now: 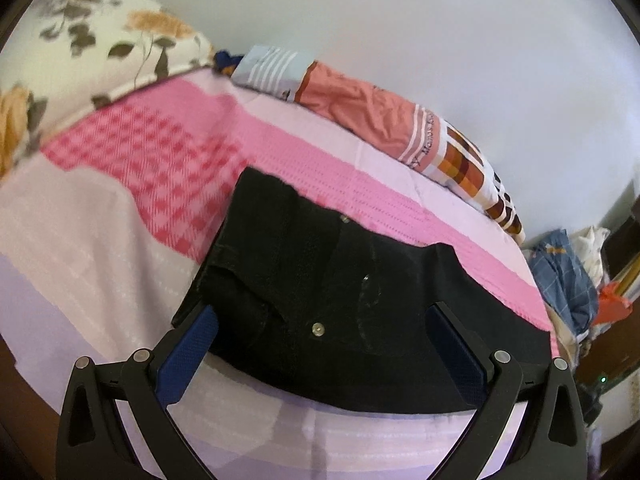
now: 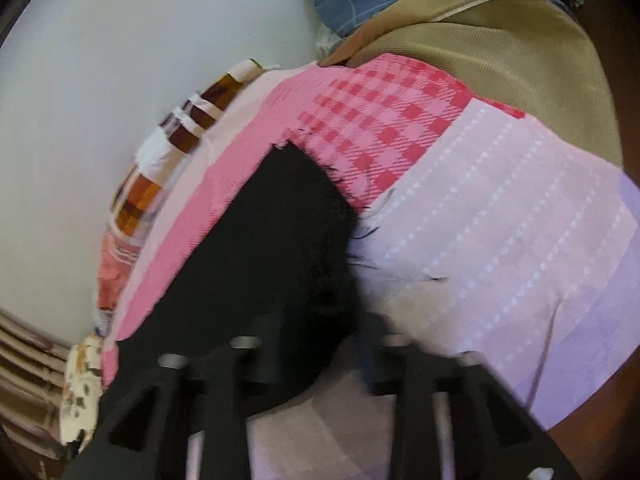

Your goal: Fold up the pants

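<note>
Pink, lilac and checked bedding covers the bed [image 1: 120,216] that fills both of my views, with a pale wall behind it. Along the wall side I see a floral pillow [image 1: 92,40] at the far left and a rumpled orange-and-patchwork quilt [image 1: 384,120] running along the edge. A blue checked cloth [image 1: 564,276] sits in a heap off the bed's right end.

From my left wrist camera, the black pants [image 1: 328,304] lie on the bed, waistband end toward me, with a metal button [image 1: 318,329] showing near the front edge. My left hand-held gripper [image 1: 320,320] has its jaws spread wide, one blue pad [image 1: 188,356] at the left edge of the pants and the other at the right, and the fabric lies between them; I cannot tell whether either pad touches it.

My right wrist view is blurred. There the pants appear as a dark shape [image 2: 256,264] with a frayed hem against the checked patch. My right hand-held gripper [image 2: 320,344] sits over that end of the pants, its fingers standing apart; the left one is over black cloth and the right one over the lilac sheet. Nothing is clamped between them that I can make out.
</note>
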Demonstrator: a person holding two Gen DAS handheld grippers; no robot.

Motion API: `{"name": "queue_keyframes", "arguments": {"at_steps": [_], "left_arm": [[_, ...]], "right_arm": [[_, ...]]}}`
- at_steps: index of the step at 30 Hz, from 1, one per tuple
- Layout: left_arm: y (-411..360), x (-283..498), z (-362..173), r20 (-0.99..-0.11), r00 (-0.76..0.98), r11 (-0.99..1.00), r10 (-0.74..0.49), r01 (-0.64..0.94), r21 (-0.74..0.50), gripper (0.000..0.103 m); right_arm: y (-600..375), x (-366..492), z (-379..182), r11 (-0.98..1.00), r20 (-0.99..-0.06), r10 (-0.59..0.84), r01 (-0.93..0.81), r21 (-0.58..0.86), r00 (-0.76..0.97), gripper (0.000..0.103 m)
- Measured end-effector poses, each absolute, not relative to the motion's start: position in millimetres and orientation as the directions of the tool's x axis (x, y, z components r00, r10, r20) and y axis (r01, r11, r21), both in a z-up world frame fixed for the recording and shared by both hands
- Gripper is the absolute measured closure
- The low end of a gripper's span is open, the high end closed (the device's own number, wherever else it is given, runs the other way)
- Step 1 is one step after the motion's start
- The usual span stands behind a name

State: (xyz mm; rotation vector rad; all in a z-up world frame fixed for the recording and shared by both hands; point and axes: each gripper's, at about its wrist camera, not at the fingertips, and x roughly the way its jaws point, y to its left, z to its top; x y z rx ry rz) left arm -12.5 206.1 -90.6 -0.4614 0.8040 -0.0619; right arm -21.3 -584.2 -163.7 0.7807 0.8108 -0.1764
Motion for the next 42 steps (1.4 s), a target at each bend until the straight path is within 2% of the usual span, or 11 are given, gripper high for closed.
{"name": "queue_keyframes", "arguments": {"at_steps": [5,11,28,42], "left_arm": [[197,-11,-82,-0.702,0.697,0.938,-0.147,-0.128,-0.323,0.001],[193,-16,-76,-0.713,0.697,0.969,0.075,-0.220,-0.114,0.001],[197,-10,-83,-0.757,0.639,0.967,0.134,-0.253,-0.042,0.001],[198,-4,-94,-0.785,0.601,0.967,0.153,-0.256,-0.008,0.001]], "right_arm": [[-586,-24,-168,0.695,-0.704,0.158,0.429,0.577,0.692,0.094],[-585,-21,-166,0.694,-0.718,0.153,0.443,0.567,0.679,0.094],[-546,5,-127,0.719,-0.681,0.214,0.359,0.595,0.700,0.094],[-480,43,-107,0.683,-0.599,0.390,0.217,0.697,0.699,0.093]]}}
